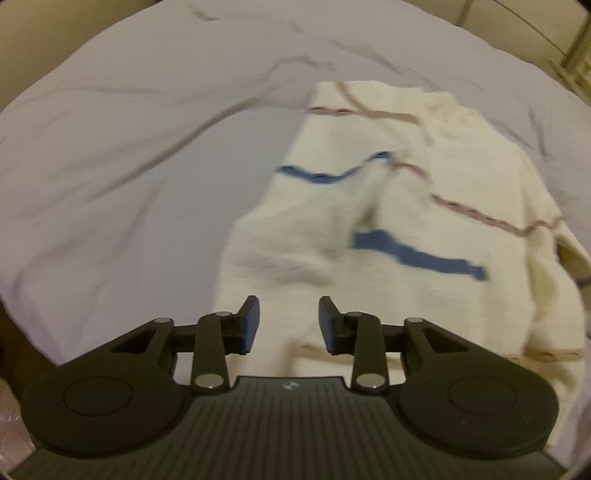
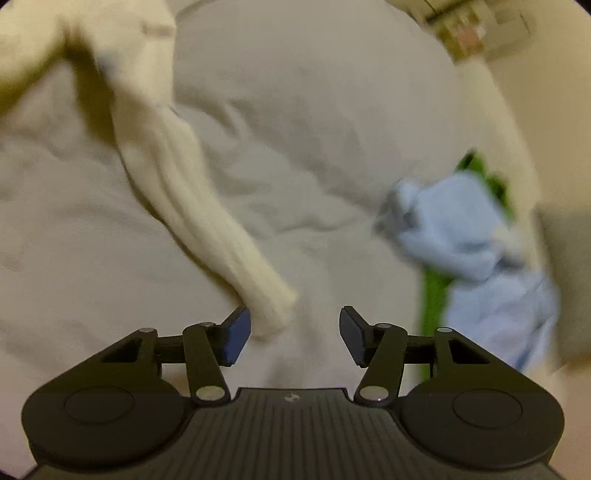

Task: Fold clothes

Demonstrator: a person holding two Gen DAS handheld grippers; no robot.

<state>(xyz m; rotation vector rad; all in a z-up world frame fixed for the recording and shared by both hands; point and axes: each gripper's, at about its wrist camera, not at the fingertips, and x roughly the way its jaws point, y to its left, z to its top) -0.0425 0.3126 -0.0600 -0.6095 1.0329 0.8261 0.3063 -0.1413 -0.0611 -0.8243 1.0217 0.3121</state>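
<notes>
A cream knit sweater (image 1: 388,221) with blue and brown stripes lies spread on the white bedsheet (image 1: 129,166) in the left wrist view. My left gripper (image 1: 289,325) is open and empty, just above the sweater's near edge. In the right wrist view a ribbed cream sleeve (image 2: 207,229) stretches from upper left down to its cuff, which ends beside my left fingertip (image 2: 236,336). My right gripper (image 2: 294,334) is open and holds nothing; the cuff lies at its left side, not between the pads.
A crumpled light blue garment (image 2: 476,251) lies on a green cloth (image 2: 434,291) at the right of the bed. The sheet (image 2: 295,147) is wrinkled. A wall and some furniture (image 2: 472,26) show beyond the bed's far edge.
</notes>
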